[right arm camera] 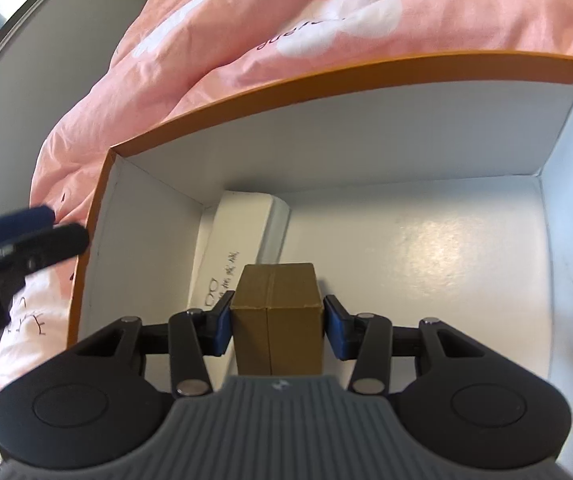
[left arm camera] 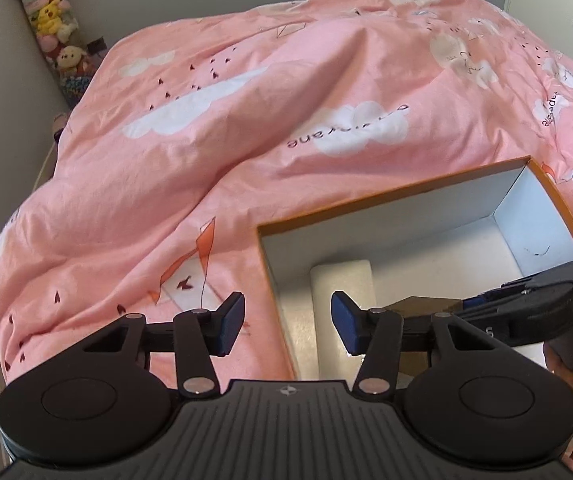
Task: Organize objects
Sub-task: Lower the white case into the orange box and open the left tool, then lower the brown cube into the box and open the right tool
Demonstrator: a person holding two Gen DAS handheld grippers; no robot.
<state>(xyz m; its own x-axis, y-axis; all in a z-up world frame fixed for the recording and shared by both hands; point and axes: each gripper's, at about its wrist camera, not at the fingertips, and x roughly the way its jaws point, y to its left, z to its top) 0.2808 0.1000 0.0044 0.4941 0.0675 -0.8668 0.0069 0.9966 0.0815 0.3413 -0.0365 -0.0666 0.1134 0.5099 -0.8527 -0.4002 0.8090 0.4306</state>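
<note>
Between the blue-padded fingers of the right gripper (right arm camera: 276, 326) sits a small brown cardboard box (right arm camera: 277, 312), pinched on both sides and held over the inside of an open orange-rimmed box (right arm camera: 326, 76) with white walls. Just beyond those fingers, and slightly to their left, a white carton (right arm camera: 242, 236) with handwritten marks lies on the floor of the orange-rimmed box, close to its left wall and far corner. To the right of the fingers the white floor is bare apart from a faint dark scribble.

Off to the left of the right gripper's fingers, outside the box wall, the left gripper (left arm camera: 288, 326) hangs above the near left part of the box, its fingers spread with nothing between them; one pad lies over a pink duvet (left arm camera: 246, 120), the other over the white carton (left arm camera: 342, 280). The duvet, printed with white clouds and orange kites, covers the bed that carries the box. Far beyond the left gripper's fingers, a clear tube of plush toys (left arm camera: 52, 28) stands in the room's corner.
</note>
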